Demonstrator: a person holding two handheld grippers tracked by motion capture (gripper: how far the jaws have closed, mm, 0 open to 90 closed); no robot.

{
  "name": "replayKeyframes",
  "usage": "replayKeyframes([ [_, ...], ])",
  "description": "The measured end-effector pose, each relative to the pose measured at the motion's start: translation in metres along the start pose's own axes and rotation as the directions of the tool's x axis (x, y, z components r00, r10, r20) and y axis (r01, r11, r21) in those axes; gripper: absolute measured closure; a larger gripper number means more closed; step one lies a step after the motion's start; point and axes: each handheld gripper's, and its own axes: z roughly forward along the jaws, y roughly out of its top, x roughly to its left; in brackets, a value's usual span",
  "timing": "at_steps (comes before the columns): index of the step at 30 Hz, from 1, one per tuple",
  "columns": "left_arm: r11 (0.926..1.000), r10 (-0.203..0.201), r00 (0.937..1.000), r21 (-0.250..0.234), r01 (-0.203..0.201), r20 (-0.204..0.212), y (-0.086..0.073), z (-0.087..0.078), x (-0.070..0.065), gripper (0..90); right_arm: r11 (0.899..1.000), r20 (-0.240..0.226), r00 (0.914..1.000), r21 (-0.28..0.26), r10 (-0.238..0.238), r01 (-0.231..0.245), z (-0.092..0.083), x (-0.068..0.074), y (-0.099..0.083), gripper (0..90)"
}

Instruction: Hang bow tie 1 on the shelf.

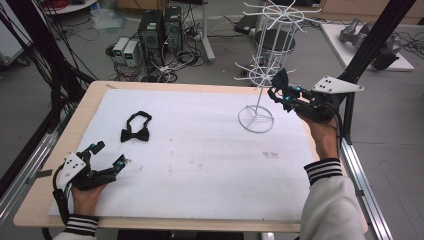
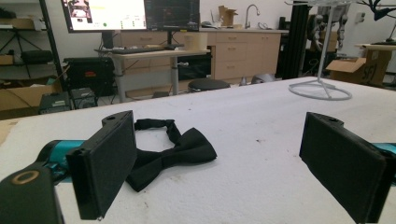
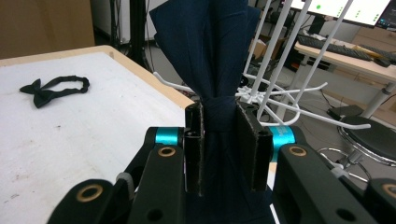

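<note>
Nearest the person, at the front left corner of the white tabletop (image 1: 200,165), the left hand-held gripper (image 1: 107,154) rests low with its jaws spread wide and nothing between them. Just beyond it lies a black bow tie (image 1: 135,131), flat on the tabletop with its strap looped behind — in the left gripper view the black bow tie (image 2: 175,151) sits ahead of the jaws, nearer the left one, apart from both.

Farther back on the right, the right hand-held gripper (image 1: 281,95) is raised above the tabletop's far right area, clenched on a dark navy bow tie (image 3: 210,56) at its knot, wings fanning upward. It is held right beside the lower arms of a white wire rack (image 1: 265,60) — the rack's ring base stands on the tabletop.
</note>
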Motion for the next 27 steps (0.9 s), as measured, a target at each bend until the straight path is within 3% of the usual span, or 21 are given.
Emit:
replayKeyframes([
  [27, 1.0000, -0.005, 1.0000, -0.001, 0.005, 0.005, 0.000, -0.001, 0.001, 11.4, 0.999, 0.047, 0.9985, 0.041, -0.028, 0.026, 0.019, -0.015, 0.011, 73.8],
])
